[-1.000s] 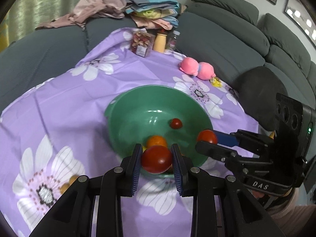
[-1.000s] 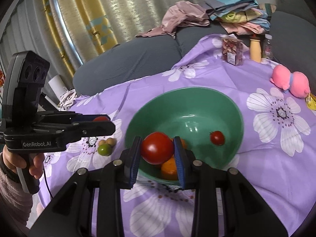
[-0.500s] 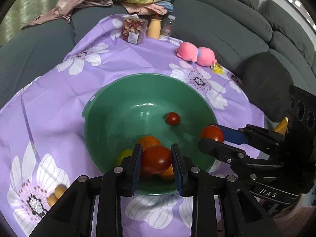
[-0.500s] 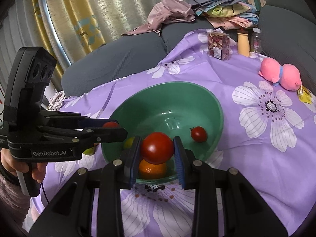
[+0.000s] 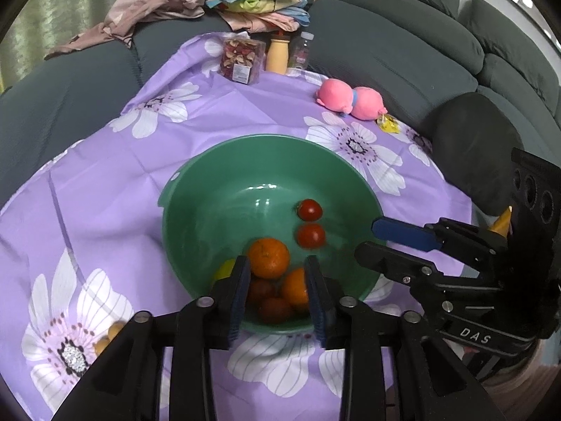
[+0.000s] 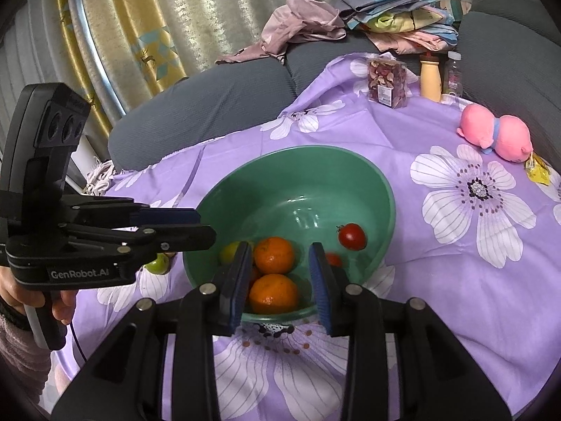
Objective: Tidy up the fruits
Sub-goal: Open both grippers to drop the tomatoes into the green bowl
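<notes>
Soft, dim indoor light, sharp centre, heavy fisheye bending at edges.

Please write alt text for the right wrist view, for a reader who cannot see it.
The right hand-held gripper, its jaws opening and empty, hangs over a green bowl holding oranges and tomatoes on a purple flowered cloth. The left hand-held gripper reaches in from the left.

Black claw (image 6: 280,280), blue pads, "GenRobot.AI" lettering.

Home living room, grey sofa (image 5: 403,45), window curtains (image 6: 168,10), piled laundry (image 5: 245,0), floral tablecloth (image 5: 105,193)
</notes>
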A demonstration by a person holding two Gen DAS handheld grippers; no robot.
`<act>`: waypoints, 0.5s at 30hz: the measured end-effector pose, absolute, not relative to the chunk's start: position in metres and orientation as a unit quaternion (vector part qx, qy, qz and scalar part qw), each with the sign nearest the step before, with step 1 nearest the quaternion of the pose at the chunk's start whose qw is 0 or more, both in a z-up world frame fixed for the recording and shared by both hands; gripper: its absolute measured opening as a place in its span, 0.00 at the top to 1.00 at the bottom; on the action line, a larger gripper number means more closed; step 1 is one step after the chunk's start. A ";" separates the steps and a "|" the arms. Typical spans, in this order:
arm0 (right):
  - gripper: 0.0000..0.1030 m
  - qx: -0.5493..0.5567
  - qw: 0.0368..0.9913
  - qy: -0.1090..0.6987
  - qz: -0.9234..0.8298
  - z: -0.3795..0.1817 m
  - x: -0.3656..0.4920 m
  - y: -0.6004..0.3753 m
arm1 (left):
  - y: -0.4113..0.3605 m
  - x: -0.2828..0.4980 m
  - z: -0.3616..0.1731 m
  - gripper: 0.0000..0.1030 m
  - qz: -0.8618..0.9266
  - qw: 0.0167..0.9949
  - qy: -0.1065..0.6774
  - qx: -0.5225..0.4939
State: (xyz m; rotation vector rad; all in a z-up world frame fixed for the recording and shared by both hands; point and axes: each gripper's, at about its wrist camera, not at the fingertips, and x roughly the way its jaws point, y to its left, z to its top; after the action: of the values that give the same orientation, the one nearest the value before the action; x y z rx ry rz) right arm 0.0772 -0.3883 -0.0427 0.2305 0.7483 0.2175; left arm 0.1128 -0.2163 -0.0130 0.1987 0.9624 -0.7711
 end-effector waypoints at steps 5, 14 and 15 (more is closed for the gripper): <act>0.50 0.116 0.919 0.363 0.101 -0.040 0.072 -0.389 | -0.203 0.107 -0.009 0.47 -0.349 0.819 0.447 0.090; 0.38 0.131 0.920 0.359 0.093 -0.036 0.064 -0.389 | -0.163 0.096 -0.016 0.21 -0.287 0.837 0.460 0.074; 0.38 0.132 0.919 0.359 0.093 -0.035 0.063 -0.388 | -0.157 0.094 -0.019 0.21 -0.278 0.837 0.465 0.072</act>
State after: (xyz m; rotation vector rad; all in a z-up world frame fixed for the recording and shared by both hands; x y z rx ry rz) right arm 0.0632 -0.3882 -0.0351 0.2712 0.7373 0.1914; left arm 0.0945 -0.1565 -0.0192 0.1515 0.9844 -0.5873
